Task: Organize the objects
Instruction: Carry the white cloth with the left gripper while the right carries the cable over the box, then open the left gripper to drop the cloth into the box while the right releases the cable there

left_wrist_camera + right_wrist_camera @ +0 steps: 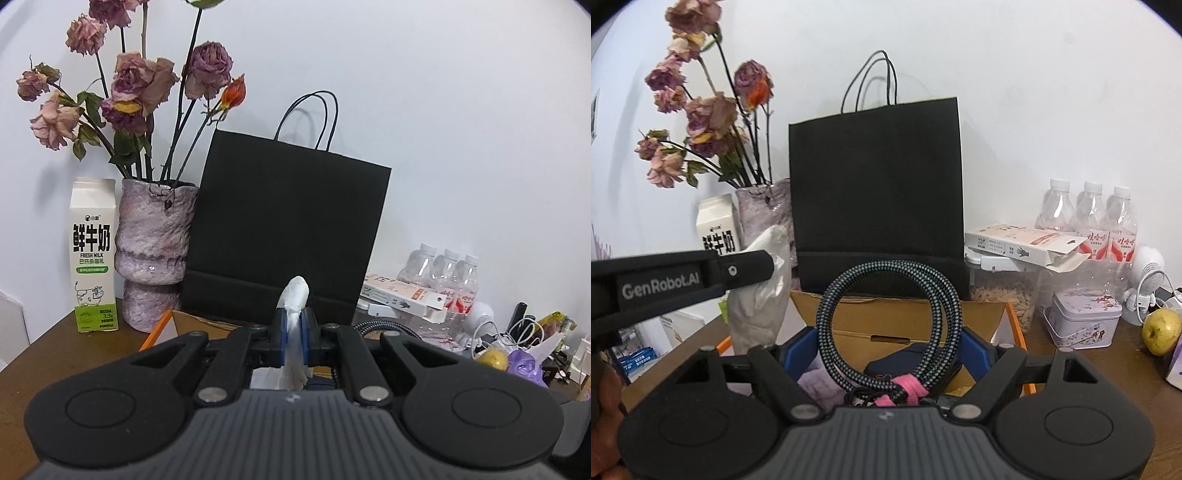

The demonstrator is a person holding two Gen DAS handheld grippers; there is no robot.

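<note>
**Both tongs loaded above the open cardboard box**

The left tongs are pressed together on a crumpled white tissue, its twisted end sticking up past the blue pads while the rest hangs below them. In the right wrist view the same tissue droops from the left tool's black finger at the left edge. The right tongs stand wide, clamped on a coiled braided black-and-grey cable bound with a pink strap; the loop stands upright between the blue pads.

Just beyond both tools an open brown cardboard box with orange edging sits on the dark wooden desk, with dark items inside. Right of it are a lilac floral tin and a yellow-green apple.

Behind the box, a black paper bag with cord handles stands against the white wall. To its left are a mottled purple vase of dried roses and a white-and-green milk carton; to its right, three clear water bottles.
</note>
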